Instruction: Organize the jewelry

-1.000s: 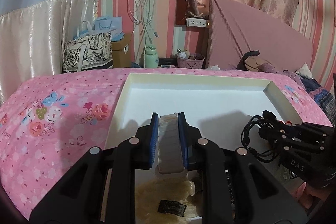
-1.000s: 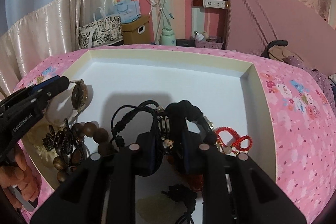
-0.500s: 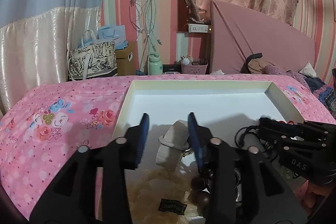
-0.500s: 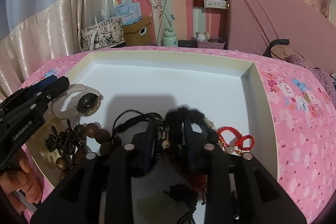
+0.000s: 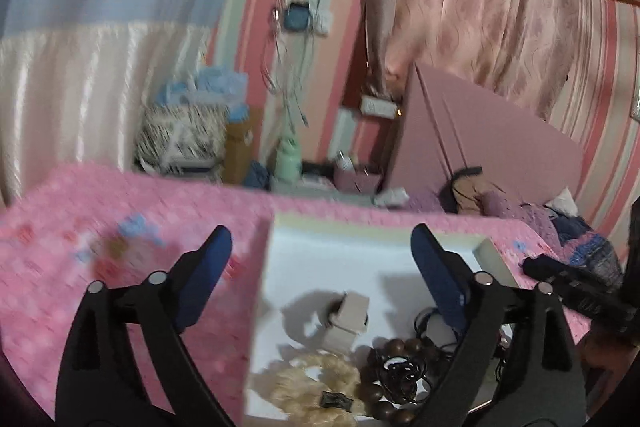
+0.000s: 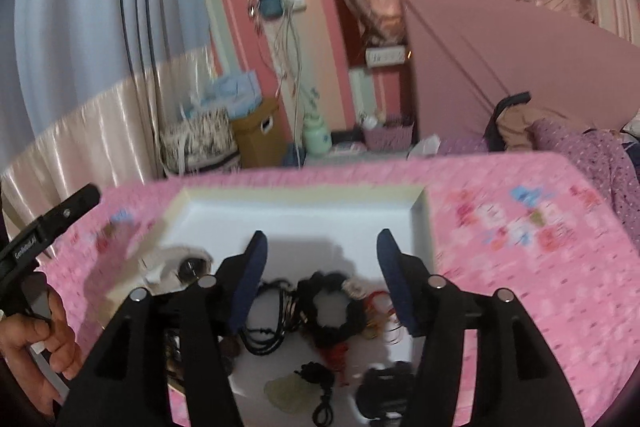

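Observation:
A white tray (image 5: 360,247) lies on the pink bedspread and holds the jewelry. In the left wrist view, a beige-strapped watch (image 5: 346,319) lies in the tray, with a cream scrunchie (image 5: 316,383) and a brown bead bracelet (image 5: 396,379) near the front. My left gripper (image 5: 322,267) is open and empty, raised above the tray. In the right wrist view, a black scrunchie (image 6: 332,307), black cords (image 6: 268,319), a red bracelet (image 6: 378,307) and a pale jade pendant (image 6: 286,393) lie in the tray (image 6: 296,195). My right gripper (image 6: 320,267) is open and empty above them.
The pink floral bedspread (image 6: 520,267) surrounds the tray. Behind the bed stand a patterned tote bag (image 6: 200,143), a cardboard box (image 6: 258,135), a green bottle (image 6: 316,135) and a pink headboard (image 6: 500,67). Both views are motion-blurred.
My left gripper let go of the watch, which now lies in the tray, and opened wide. My right gripper released the black scrunchie and opened. Both have lifted and pulled back.

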Motion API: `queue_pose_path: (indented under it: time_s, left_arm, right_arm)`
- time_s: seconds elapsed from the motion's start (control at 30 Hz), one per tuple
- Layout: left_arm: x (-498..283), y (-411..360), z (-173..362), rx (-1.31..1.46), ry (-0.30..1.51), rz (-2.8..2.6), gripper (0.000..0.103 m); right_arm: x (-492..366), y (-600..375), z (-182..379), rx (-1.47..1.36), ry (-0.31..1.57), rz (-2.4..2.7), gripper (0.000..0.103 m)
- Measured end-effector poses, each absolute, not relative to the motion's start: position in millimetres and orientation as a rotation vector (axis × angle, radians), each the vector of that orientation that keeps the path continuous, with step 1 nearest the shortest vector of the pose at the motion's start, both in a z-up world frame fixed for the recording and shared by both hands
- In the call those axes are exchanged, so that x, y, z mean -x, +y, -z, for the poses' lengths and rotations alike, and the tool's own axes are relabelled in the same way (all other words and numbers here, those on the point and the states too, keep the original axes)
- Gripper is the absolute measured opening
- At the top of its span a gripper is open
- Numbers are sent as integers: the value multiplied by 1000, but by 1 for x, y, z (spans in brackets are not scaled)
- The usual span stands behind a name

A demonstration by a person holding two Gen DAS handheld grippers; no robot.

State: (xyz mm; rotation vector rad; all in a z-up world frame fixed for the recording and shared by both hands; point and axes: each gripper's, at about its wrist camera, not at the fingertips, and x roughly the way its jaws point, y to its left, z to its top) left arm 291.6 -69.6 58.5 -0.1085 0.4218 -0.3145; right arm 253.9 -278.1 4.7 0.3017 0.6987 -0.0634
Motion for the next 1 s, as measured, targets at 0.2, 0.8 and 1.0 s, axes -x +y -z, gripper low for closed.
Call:
queue_pose_path:
  time_s: [0.2,0.8,1.0]
  left_arm:
    - [-244,-52,-94,-13,313,269,100]
    - [-17,96,-50,106,103,86,100]
    - [4,57,-36,1,118,151,100]
  right_arm:
    - [-208,-282,-57,-214,579,77,86]
    - [7,-249,-32,-153,510,148,94]
    - [26,-229,-22,-168,511,136,94]
